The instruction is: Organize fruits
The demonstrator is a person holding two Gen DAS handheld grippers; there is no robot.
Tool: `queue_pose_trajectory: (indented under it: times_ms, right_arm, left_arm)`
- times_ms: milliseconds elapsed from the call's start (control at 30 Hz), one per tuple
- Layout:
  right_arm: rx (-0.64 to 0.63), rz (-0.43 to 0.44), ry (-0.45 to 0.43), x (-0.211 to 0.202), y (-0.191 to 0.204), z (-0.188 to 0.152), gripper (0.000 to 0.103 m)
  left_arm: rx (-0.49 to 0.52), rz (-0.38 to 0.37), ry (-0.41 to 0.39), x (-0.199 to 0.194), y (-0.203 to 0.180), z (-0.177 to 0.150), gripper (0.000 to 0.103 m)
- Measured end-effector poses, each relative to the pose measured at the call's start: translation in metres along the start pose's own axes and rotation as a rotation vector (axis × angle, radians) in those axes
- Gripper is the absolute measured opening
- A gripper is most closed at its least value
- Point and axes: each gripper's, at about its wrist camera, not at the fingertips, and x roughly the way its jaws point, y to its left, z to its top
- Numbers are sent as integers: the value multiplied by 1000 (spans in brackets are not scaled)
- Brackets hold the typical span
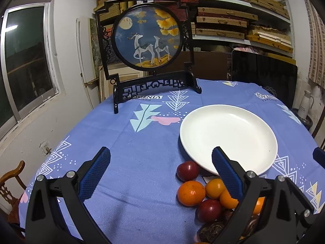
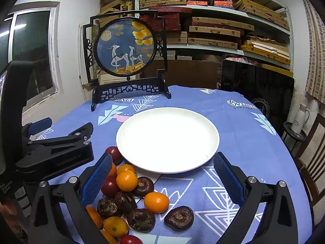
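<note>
A white plate (image 2: 168,140) sits empty on the blue tablecloth; it also shows in the left wrist view (image 1: 228,136). In front of it lies a pile of fruit: oranges (image 2: 127,180), dark red fruits (image 2: 109,187) and brown water chestnuts (image 2: 179,217). In the left wrist view I see an orange (image 1: 191,193) and red fruits (image 1: 187,170) by the plate's near rim. My left gripper (image 1: 161,174) is open and empty, above the cloth left of the pile. My right gripper (image 2: 162,181) is open and empty, above the pile.
A framed round deer picture (image 1: 147,38) on a black stand is at the table's far edge. A dark chair back (image 2: 257,87) stands behind the table. A white flask (image 2: 300,118) sits on a side stand at right. The left gripper's body (image 2: 54,152) shows at left.
</note>
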Motion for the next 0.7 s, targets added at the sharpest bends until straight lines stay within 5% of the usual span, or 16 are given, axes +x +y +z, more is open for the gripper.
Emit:
queue_pose_trajectory:
  times_ms: [700]
  right_arm:
    - [-2,11,9,-6,2,-3,100]
  left_arm:
    - [36,-29,25,-7,0,-7,98]
